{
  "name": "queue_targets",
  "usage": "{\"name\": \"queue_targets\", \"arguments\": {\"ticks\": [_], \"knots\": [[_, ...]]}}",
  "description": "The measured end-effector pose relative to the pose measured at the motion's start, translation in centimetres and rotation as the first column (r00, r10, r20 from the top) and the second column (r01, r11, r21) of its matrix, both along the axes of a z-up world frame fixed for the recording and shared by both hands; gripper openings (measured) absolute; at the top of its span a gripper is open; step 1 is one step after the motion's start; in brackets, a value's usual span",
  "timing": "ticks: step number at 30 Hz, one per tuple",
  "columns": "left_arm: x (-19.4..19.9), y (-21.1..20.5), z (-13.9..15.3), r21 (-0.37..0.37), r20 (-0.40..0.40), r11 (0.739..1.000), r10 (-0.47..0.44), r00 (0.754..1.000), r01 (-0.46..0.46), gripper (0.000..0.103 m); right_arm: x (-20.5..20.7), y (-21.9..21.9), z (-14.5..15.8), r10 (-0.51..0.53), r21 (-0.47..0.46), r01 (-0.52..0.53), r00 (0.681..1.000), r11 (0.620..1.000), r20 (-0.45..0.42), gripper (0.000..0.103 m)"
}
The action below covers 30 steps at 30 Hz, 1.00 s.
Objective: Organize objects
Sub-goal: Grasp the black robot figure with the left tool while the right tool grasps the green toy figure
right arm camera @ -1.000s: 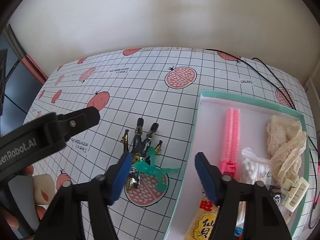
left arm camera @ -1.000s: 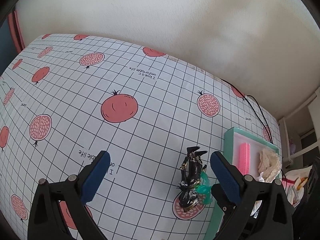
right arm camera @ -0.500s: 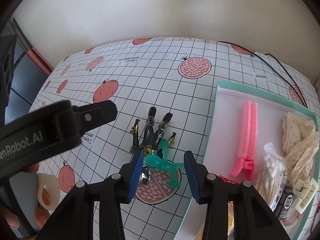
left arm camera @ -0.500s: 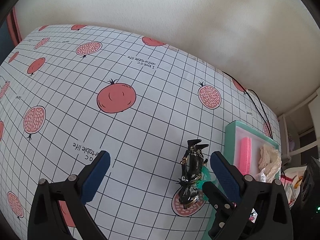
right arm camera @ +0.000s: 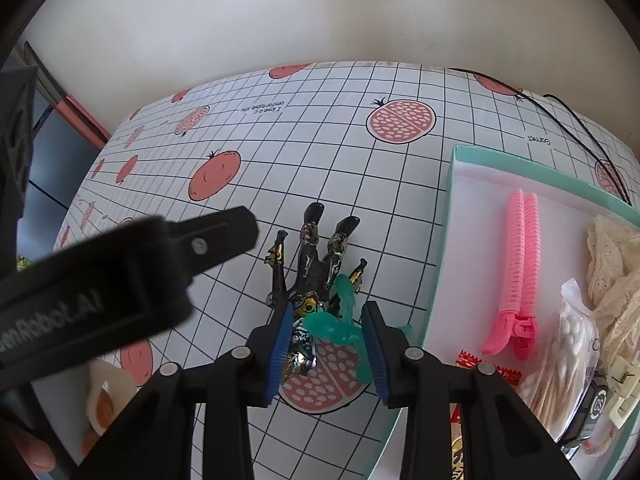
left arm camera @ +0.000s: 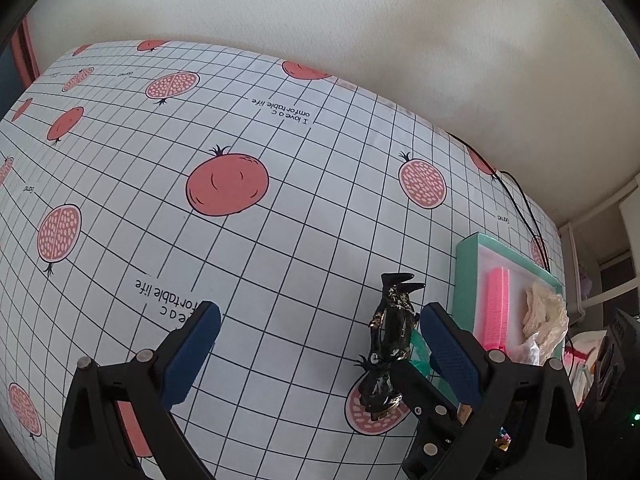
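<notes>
A: Where is the toy figure?

B: The black and gold toy figure (right arm camera: 310, 270) lies flat on the tablecloth (right arm camera: 360, 184), its legs toward twelve o'clock and its head end over a printed pomegranate half. A green translucent piece (right arm camera: 340, 320) lies across its lower part, toward four o'clock of it.

A: And the right gripper (right arm camera: 326, 344)?

B: Its blue pads stand either side of the figure's head end and the green piece. The jaws have just been closing around them, and a narrow gap is left. I cannot tell whether the pads press yet; the right one looks to be touching the green piece.

A: The left gripper (left arm camera: 316, 354)?

B: Spread wide, nothing between its pads. In its own view the figure (left arm camera: 390, 344) sits just inside the right pad, at about four o'clock. In the right wrist view its black body crosses at nine o'clock, and part of a label reads "Robot.AI".

A: What lies around?

B: A mint-rimmed tray (right arm camera: 452, 216) at three o'clock of the figure, just beside it. Inside are a pink hair curler clip (right arm camera: 516, 264), cream lace (right arm camera: 612, 264), a bag of cotton swabs (right arm camera: 560, 360) and a red wrapper (right arm camera: 472, 362); a round badge near the edge shows "CS".

A: Any writing on the cloth?

B: "I love a comfortable life", printed upside down, and a small word, "Garnet". A black cable (right arm camera: 576, 120) runs at one o'clock.
</notes>
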<state>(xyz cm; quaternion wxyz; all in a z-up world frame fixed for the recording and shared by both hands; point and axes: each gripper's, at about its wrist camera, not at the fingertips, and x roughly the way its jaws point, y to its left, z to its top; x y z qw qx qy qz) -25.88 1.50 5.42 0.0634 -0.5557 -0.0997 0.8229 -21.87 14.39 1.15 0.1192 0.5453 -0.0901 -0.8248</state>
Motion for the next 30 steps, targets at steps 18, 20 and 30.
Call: {"name": "queue_targets", "arguments": {"ticks": [18, 20, 30], "knots": [[-0.2, 1.7, -1.1, 0.004, 0.019, 0.999, -0.036, 0.999, 0.036, 0.093, 0.0, 0.9, -0.4, -0.016, -0.007, 0.016, 1.0, 1.0, 0.01, 0.033], [-0.1, 2.0, -1.2, 0.0, 0.024, 0.999, -0.044, 0.999, 0.044, 0.083, 0.0, 1.0, -0.5, -0.021, -0.021, 0.021, 1.0, 1.0, 0.012, 0.033], [-0.3, 2.4, -2.1, -0.002, 0.038, 0.998, -0.061, 0.997, 0.061, 0.077, -0.1, 0.7, -0.7, -0.024, -0.011, 0.024, 1.0, 1.0, 0.002, 0.031]]}}
